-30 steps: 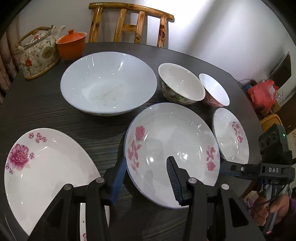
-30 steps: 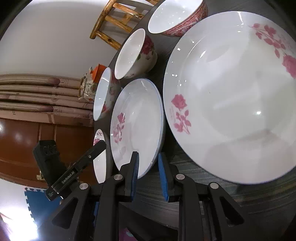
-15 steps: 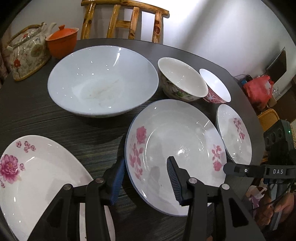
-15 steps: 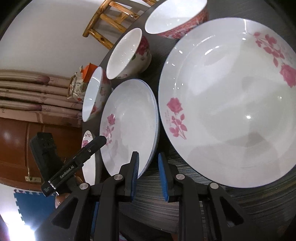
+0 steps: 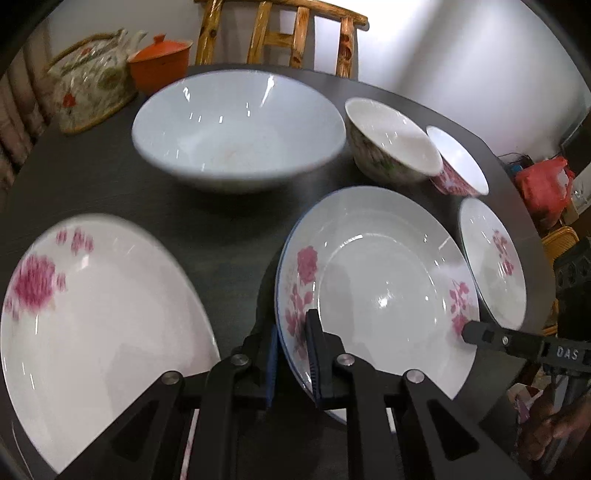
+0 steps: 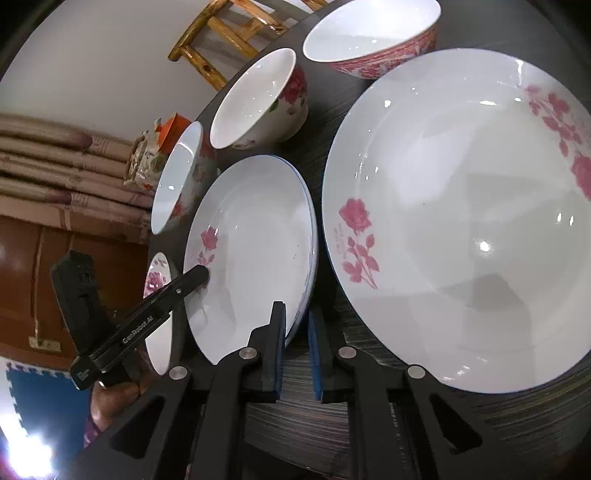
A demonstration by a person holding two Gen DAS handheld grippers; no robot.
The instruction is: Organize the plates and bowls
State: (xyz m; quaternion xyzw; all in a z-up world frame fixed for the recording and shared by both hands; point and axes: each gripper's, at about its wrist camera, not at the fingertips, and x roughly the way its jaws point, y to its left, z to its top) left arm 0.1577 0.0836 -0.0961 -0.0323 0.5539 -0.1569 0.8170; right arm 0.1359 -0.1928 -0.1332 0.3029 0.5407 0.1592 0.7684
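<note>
- Plate with pink roses (image 5: 388, 295), the mid-sized one, lies near the front edge of the dark table (image 5: 110, 177). I cannot tell whether it has left the surface.
- Left gripper (image 5: 291, 321) has just been closing its jaws. Its fingers now pinch the plate's rim at about seven o'clock.
- Right gripper (image 6: 296, 309) has its fingers pressed in on the same plate's rim, at about four o'clock as seen from the left wrist. To my eye this is a two-handed grasp at the start of a lift.
- Small rose plate (image 5: 495, 258) lies just beside it at three o'clock, apart and with nothing on it.
- Floral bowl (image 5: 391, 140) and red-patterned bowl (image 5: 461, 166) stand side by side at one o'clock, neither set inside the other.
- Big white bowl (image 5: 236, 122) stands at eleven o'clock, holding no other dish.
- Oval plate with a pink bloom (image 5: 92, 314) lies at nine o'clock, well apart.
- Teapot (image 5: 88, 85) and orange lidded pot (image 5: 159, 62) stand at the table's far edge, with a wooden chair (image 5: 280, 33) behind it.
- My reading: the job has barely begun. No dish is stacked or nested, so gathering the plates and nesting the bowls all remains to be done.
</note>
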